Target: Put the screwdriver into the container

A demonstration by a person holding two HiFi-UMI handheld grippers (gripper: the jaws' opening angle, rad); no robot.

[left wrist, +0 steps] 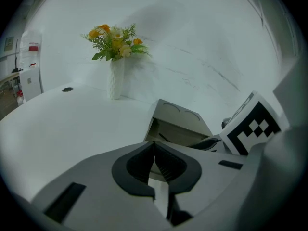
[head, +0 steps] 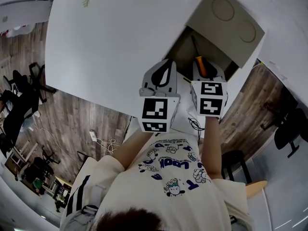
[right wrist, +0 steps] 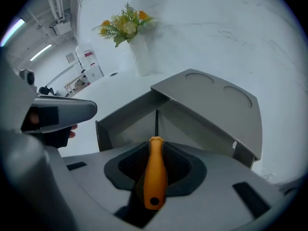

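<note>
An orange-handled screwdriver (right wrist: 155, 172) with a thin dark shaft sits between the jaws of my right gripper (right wrist: 155, 150), which is shut on its handle. The shaft points into the open grey container (right wrist: 144, 117), whose lid (right wrist: 216, 105) is flipped up behind. In the head view the screwdriver (head: 200, 64) hangs over the container's opening (head: 187, 49), with the right gripper (head: 208, 76) at its near edge. My left gripper (head: 161, 78) is beside it on the left, jaws together and holding nothing (left wrist: 154, 150). The container (left wrist: 173, 126) shows ahead of the left gripper.
A white vase of yellow and orange flowers (left wrist: 115, 57) stands at the back of the white table (head: 110, 37). The table's edges drop to a wooden floor with black chairs (head: 19, 95) on the left and a stool (head: 236, 160) on the right.
</note>
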